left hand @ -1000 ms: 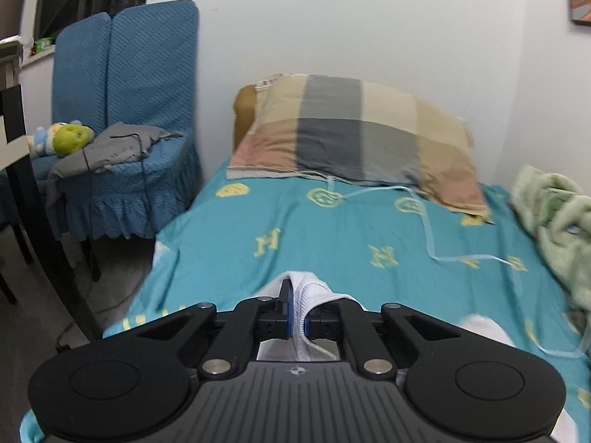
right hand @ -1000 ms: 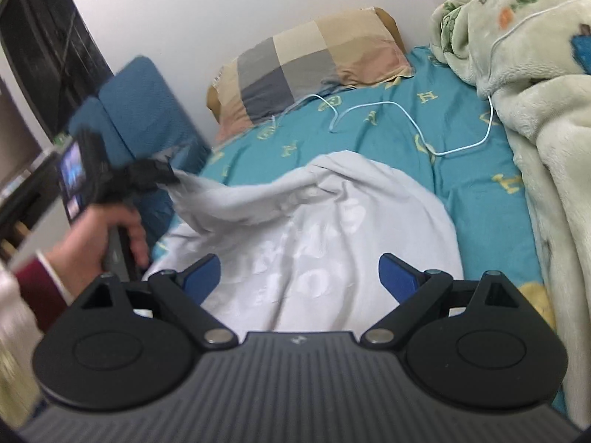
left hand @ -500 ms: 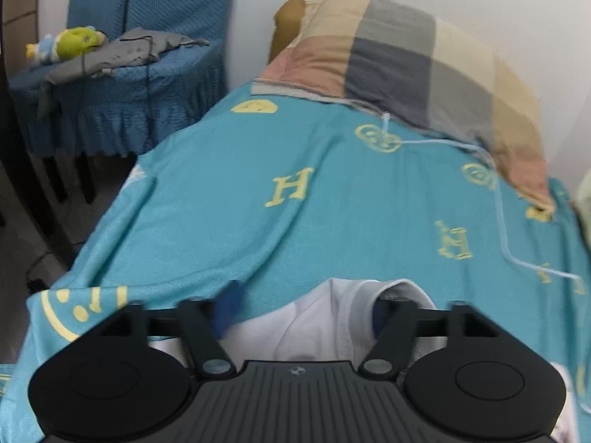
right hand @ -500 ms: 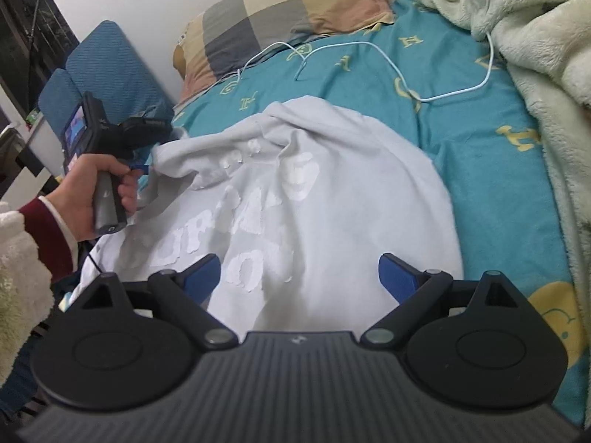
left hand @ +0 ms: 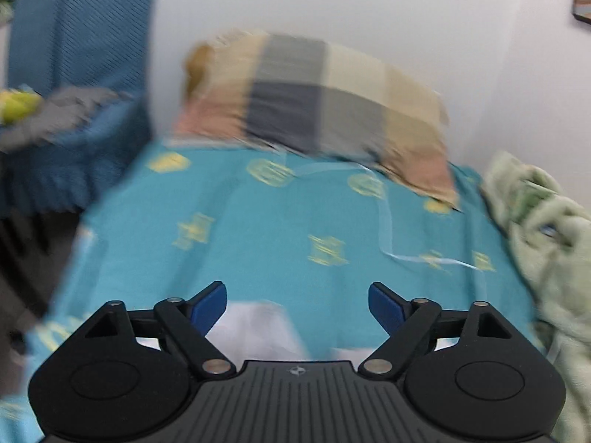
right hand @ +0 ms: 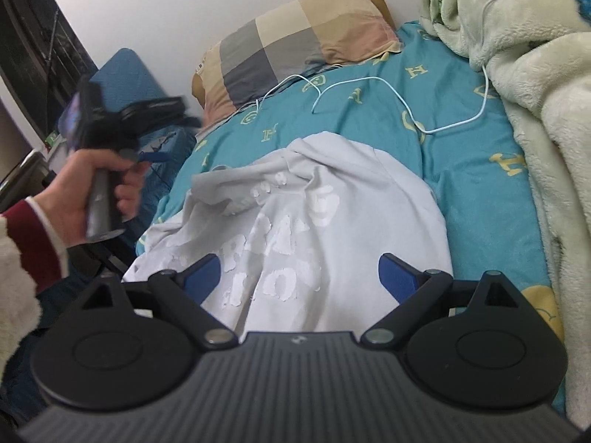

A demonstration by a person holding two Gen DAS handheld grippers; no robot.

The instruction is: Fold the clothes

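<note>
Bedding in teal with yellow motifs (right hand: 476, 140) is carrying everything: a checked beige-and-grey pillow (right hand: 295, 33) at the far end, a fluffy pale-green blanket (right hand: 535, 85) heaped along the right, and a thin white cable (right hand: 402, 99) between them. Lying near, toward the left edge, is the white printed sweatshirt (right hand: 369, 229), partly bunched. It is looking soft, light and floppy, so a hem corner or sleeve cuff seems the surest hold. The right gripper (right hand: 300, 275) is hovering above it, fingers spread wide, holding nothing. The left gripper (left hand: 297, 302) is likewise wide apart and empty, its view smeared by blur. The sweatshirt's near hem is hiding behind the gripper body.
</note>
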